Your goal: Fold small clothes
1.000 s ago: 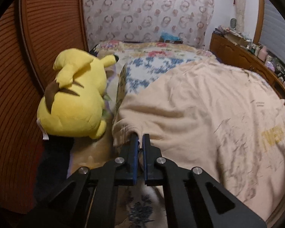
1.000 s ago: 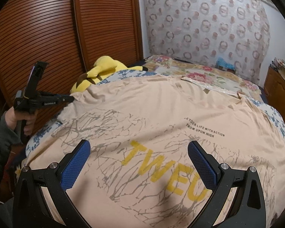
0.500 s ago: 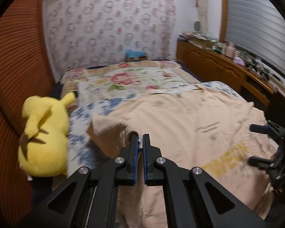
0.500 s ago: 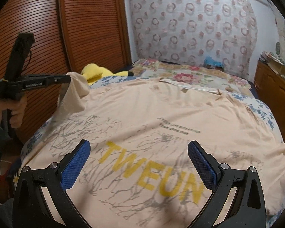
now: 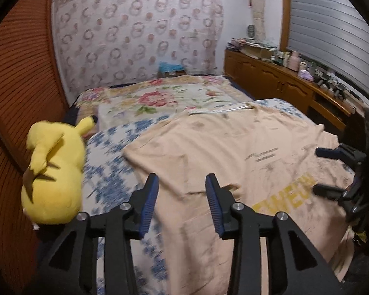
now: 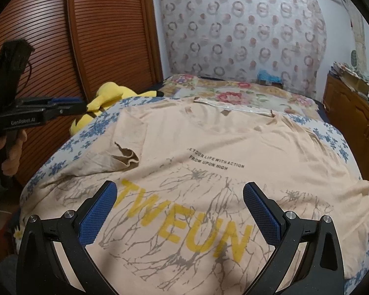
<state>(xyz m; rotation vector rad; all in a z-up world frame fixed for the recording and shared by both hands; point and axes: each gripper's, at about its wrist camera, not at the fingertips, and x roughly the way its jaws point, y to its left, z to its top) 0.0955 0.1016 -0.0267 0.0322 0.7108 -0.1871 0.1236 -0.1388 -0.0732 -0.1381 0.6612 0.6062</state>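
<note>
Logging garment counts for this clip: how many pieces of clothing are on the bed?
1: a peach T-shirt printed "TWEUN", spread flat across the bed, one sleeve folded in on the side nearest the yellow plush toy. Anything beneath the shirt would be hidden.

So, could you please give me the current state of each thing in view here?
T-shirt: spread print-up on the bed, left sleeve folded inward.
Left tool: open, just released, nothing between its fingers.
Right tool: open, empty, above the shirt.
Yellow plush toy: lying beside the shirt.
</note>
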